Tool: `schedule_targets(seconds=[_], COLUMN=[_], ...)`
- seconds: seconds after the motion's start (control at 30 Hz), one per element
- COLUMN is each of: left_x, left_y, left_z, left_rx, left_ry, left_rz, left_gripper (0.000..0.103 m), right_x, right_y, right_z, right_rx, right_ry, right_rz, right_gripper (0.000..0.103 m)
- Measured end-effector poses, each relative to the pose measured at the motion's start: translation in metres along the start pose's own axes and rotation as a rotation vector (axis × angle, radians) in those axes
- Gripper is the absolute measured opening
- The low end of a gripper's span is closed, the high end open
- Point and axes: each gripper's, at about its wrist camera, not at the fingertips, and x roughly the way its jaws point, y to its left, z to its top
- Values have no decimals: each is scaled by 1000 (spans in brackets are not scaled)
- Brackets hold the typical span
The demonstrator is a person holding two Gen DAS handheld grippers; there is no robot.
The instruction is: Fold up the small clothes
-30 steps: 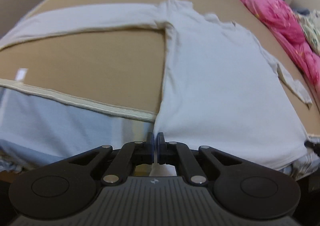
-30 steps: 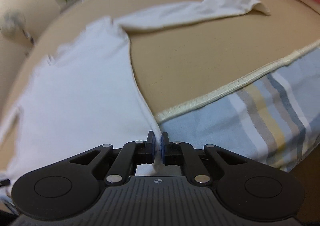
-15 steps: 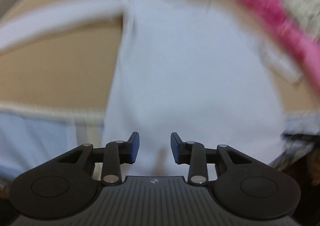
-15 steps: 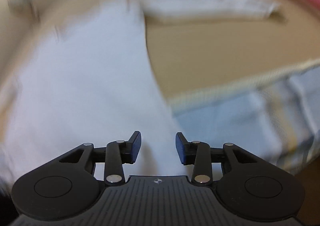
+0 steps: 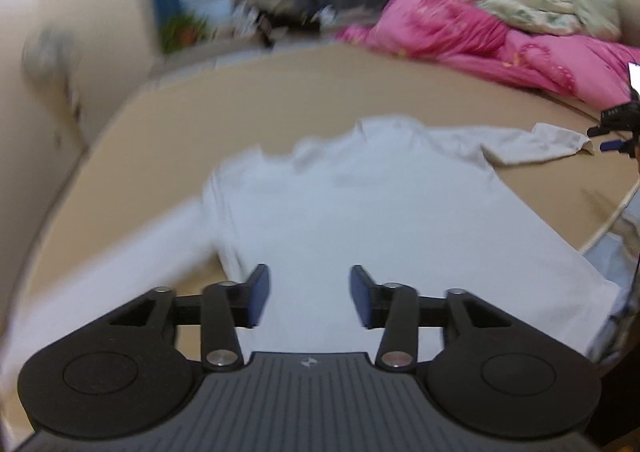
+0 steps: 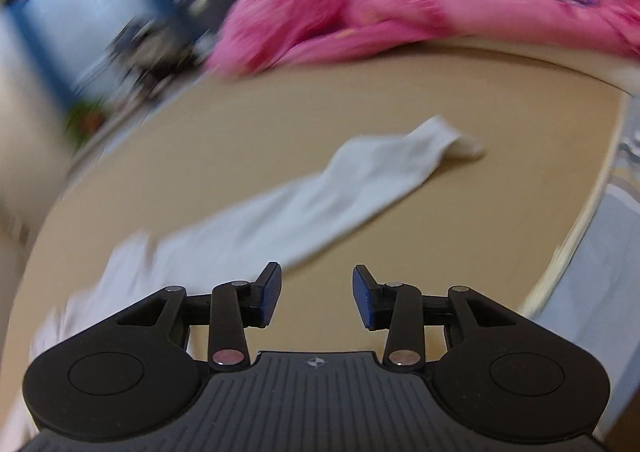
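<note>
Both grippers have let go: a second ago each was pinched on the hem of the white long-sleeved shirt (image 5: 360,212), now the left gripper (image 5: 306,298) and right gripper (image 6: 316,294) stand apart and empty. Soft knit shirt lies flat ahead of the left jaws on the tan board (image 5: 280,92); its limp sleeve (image 6: 320,196) stretches beyond the right jaws, likely the next fold

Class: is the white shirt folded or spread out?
Spread out: the white shirt lies flat on the tan surface, one sleeve extended sideways.
</note>
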Motion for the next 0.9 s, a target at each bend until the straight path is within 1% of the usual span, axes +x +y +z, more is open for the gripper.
schedule_targets(seconds=[0.03, 0.07, 0.1, 0.13, 0.17, 0.2, 0.23, 0.27, 0.3, 0.33, 0.4, 0.43, 0.53, 0.6, 0.7, 0.73, 0.77, 0.8, 0.83, 0.9], left_x=[4, 10, 17, 29, 43, 60, 76, 96, 104, 108, 117, 123, 144, 149, 150, 149, 149, 149, 148, 143], left_y=[6, 12, 17, 23, 28, 42, 46, 46, 44, 42, 36, 34, 36, 38, 41, 44, 46, 47, 49, 53], left_z=[9, 14, 17, 16, 12, 10, 3, 4, 7, 11, 18, 20, 18, 14, 14, 16, 17, 17, 17, 19], left_rx=[17, 14, 0, -32, -87, -140, -202, -237, -264, -275, -232, -214, -235, -255, -260, -270, -284, -297, -311, -323], left_ry=[-29, -53, -65, -61, -42, -24, 25, 86, 99, 84, 65, 69, 127, 152, 145, 138, 135, 135, 135, 130], left_rz=[5, 2, -6, -14, -16, -27, -43, -36, -29, -36, -42, -42, -65, -69, -67, -66, -64, -62, -60, -42], left_gripper=[64, 65, 65, 65, 65, 65, 64, 56, 53, 54, 55, 55, 55, 55, 54, 55, 55, 55, 55, 54], right_x=[7, 14, 23, 33, 43, 52, 61, 69, 78, 84, 96, 105, 125, 133, 147, 150, 151, 152, 151, 141], right_y=[-10, -17, -26, -32, -37, -46, -56, -65, -74, -80, -89, -95, -105, -112, -117, -116, -115, -113, -110, -99], right_z=[6, 12, 19, 22, 26, 29, 32, 33, 35, 36, 37, 40, 40, 40, 42, 44, 45, 47, 48, 53], right_rx=[52, 94, 127, 144, 162, 194, 234, 270, 306, 327, 353, 355, 363, 396, 435, 444, 451, 461, 475, 493], right_ry=[-32, -60, -92, -107, -112, -113, -112, -112, -116, -119, -135, -139, -147, -151, -160, -170, -182, -192, -206, -270], right_rz=[-11, -19, -26, -37, -45, -45, -43, -42, -46, -54, -71, -75, -85, -72, -29, -19, -15, -14, -21, -81], right_gripper=[41, 41, 41, 42, 41, 41, 41, 41, 42, 42, 42, 42, 43, 44, 43, 40, 32, 6, 4, 4])
